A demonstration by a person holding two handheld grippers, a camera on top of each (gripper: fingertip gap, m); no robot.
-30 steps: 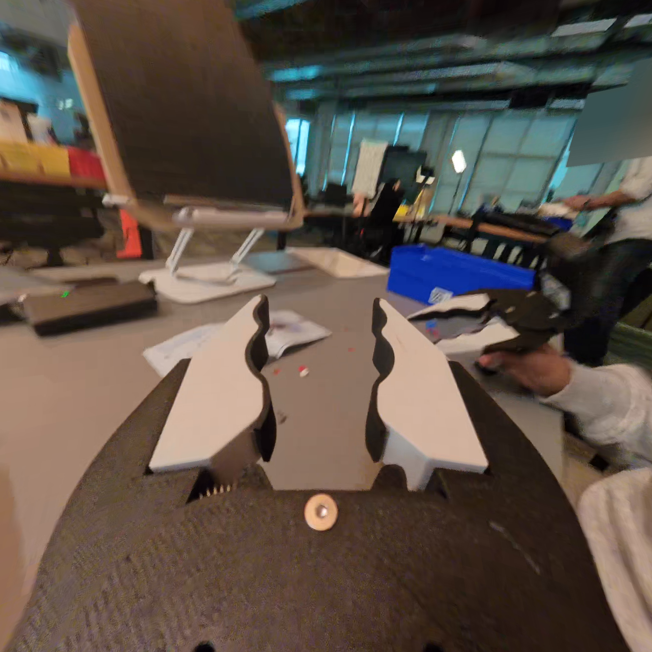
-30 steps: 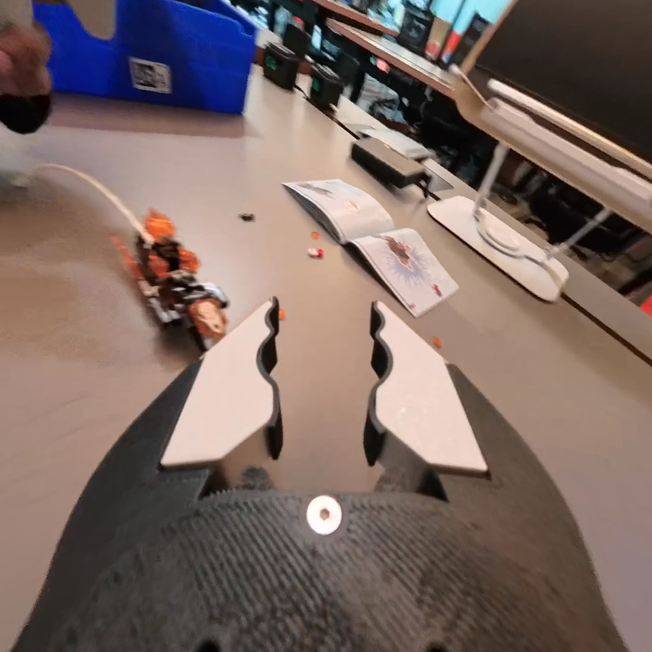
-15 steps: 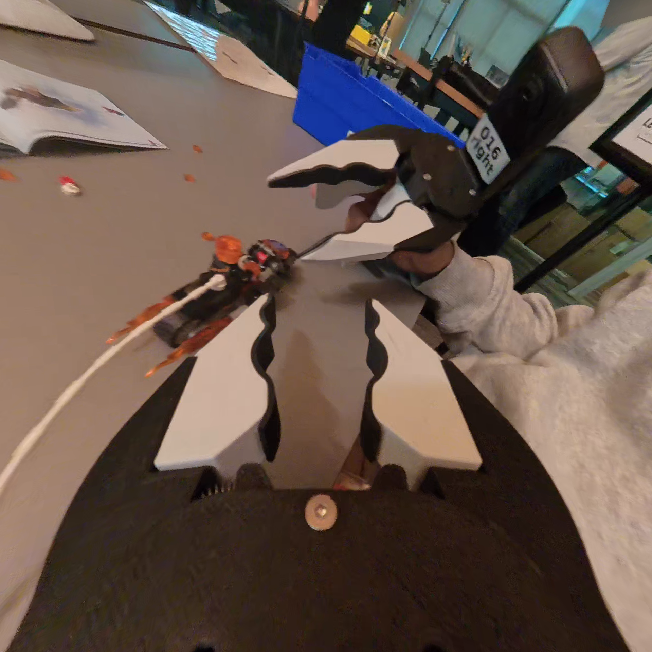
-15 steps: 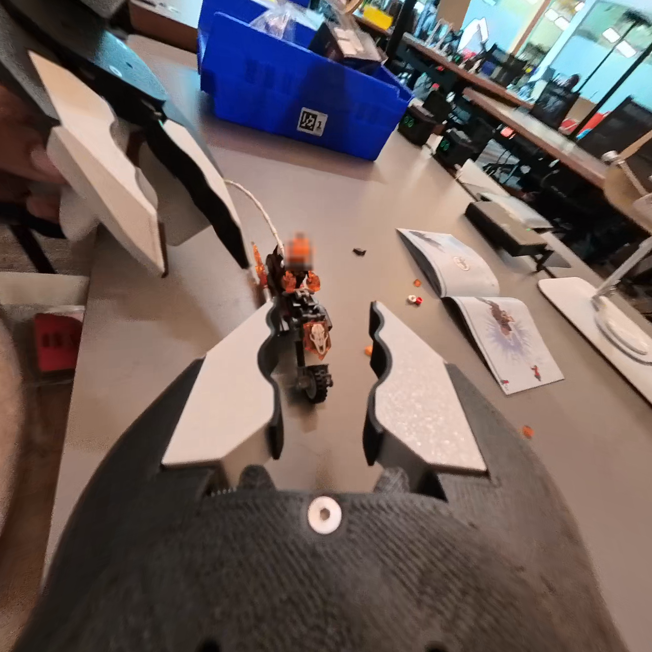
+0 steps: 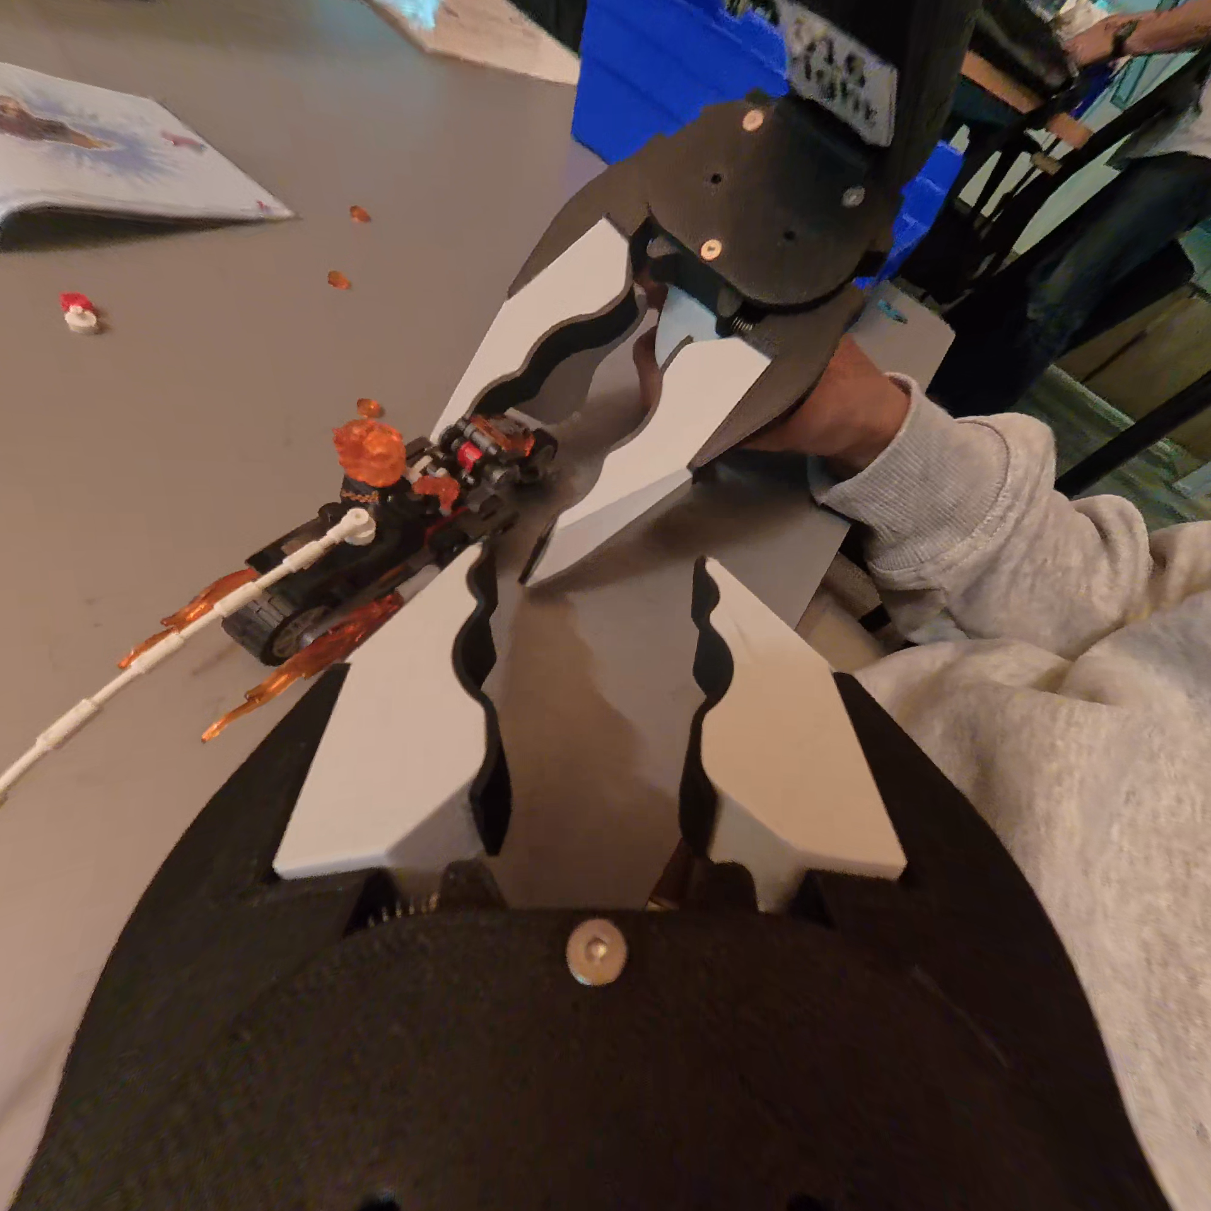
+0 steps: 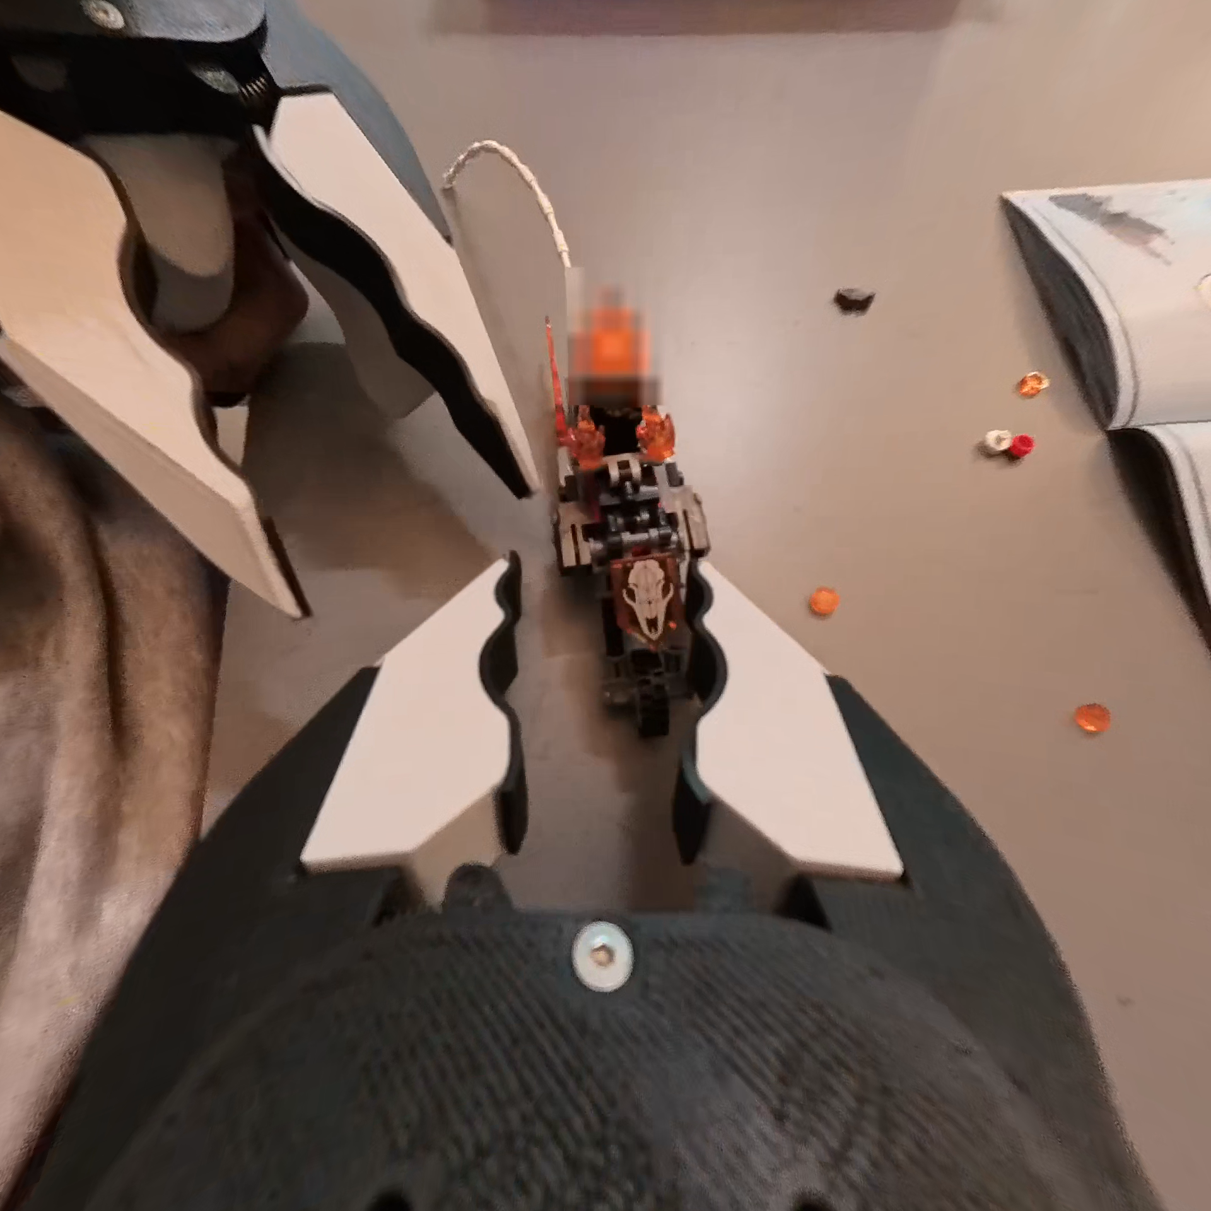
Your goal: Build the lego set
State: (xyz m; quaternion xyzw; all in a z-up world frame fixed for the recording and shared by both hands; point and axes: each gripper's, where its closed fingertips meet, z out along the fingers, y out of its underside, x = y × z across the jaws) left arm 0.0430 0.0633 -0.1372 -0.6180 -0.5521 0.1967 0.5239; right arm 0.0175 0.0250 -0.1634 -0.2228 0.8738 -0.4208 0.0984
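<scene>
A black and orange Lego motorcycle (image 5: 393, 524) with a flame-headed rider stands on the grey table (image 5: 164, 406). A white chain (image 5: 131, 668) trails from the rider's hand. In the right wrist view the bike's skull-marked front (image 6: 645, 609) sits between the open fingers of my right gripper (image 6: 606, 576), closer to the right finger. My left gripper (image 5: 593, 576) is open and empty, just right of the bike's rear. Each gripper shows in the other's view: the right one (image 5: 498, 498) at the bike's front, the left one (image 6: 406, 544) beside the rider.
An open instruction booklet (image 6: 1127, 314) lies to the right. Loose orange studs (image 6: 824, 600), a red and white piece (image 6: 1009, 445) and a small black piece (image 6: 855, 298) lie scattered on the table. A blue bin (image 5: 655, 78) stands behind. A grey sleeve (image 5: 983, 524) holds the right gripper.
Both grippers have swung in and down to the motorcycle. The right gripper's fingers now straddle the bike's front. Both stay open.
</scene>
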